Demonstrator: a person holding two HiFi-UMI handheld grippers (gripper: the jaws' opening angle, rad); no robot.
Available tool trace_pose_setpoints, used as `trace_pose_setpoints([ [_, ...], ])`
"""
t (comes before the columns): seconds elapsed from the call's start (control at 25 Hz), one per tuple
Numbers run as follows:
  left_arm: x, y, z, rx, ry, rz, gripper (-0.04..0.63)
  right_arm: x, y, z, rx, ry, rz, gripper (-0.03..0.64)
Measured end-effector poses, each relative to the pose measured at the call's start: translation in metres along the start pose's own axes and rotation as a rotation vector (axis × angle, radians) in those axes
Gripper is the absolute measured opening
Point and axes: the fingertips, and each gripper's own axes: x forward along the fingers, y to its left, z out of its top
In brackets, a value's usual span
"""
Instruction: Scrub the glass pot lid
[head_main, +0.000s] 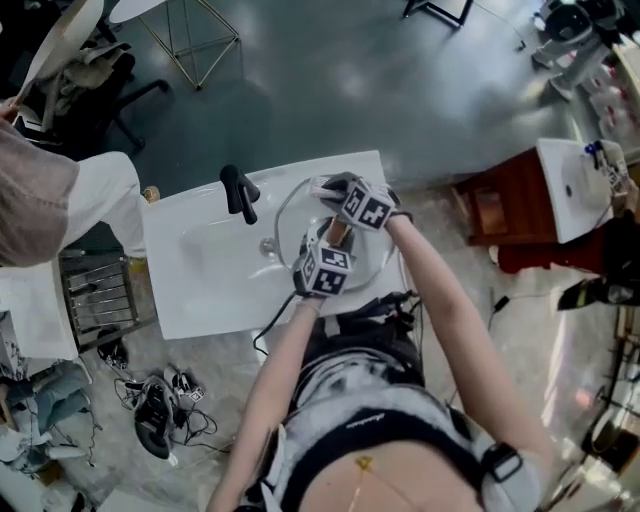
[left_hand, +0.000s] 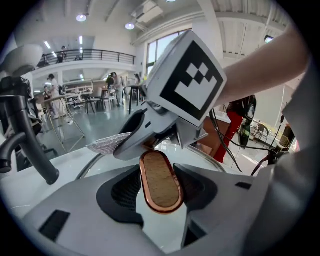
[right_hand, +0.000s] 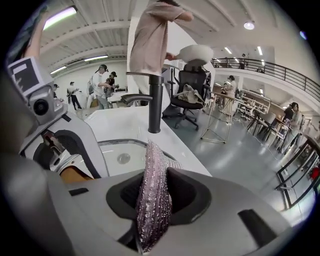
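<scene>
Two jobs here: our left gripper (left_hand: 159, 186) clamps the lid (head_main: 295, 225) by its handle (left_hand: 161, 172) to steady it, right gripper (right_hand: 155, 197) pinches the scrubber (right_hand: 152, 170) for rubbing.

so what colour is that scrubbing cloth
Silvery with a pinkish tint, in a glittery knitted weave. The scrubbing cloth shows best in the right gripper view.

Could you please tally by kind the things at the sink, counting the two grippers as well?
grippers: 2, the left gripper and the right gripper
glass pot lid: 1
scrubbing cloth: 1
faucet: 1
sink: 1
Total: 6
</scene>
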Motion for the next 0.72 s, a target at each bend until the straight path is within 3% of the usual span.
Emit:
trace_pose_setpoints([
  [0.36, 0.0, -0.002, -0.001, 0.003, 0.001, -0.001, 0.201, 0.021, 0.005, 0.018, -0.052, 0.021, 0.054, 0.1],
  [0.72, -0.001, -0.002, -0.001, 0.006, 0.0, -0.003, 0.199, 0.01, 0.004, 0.012, -0.049, -0.045, 0.006, 0.101],
])
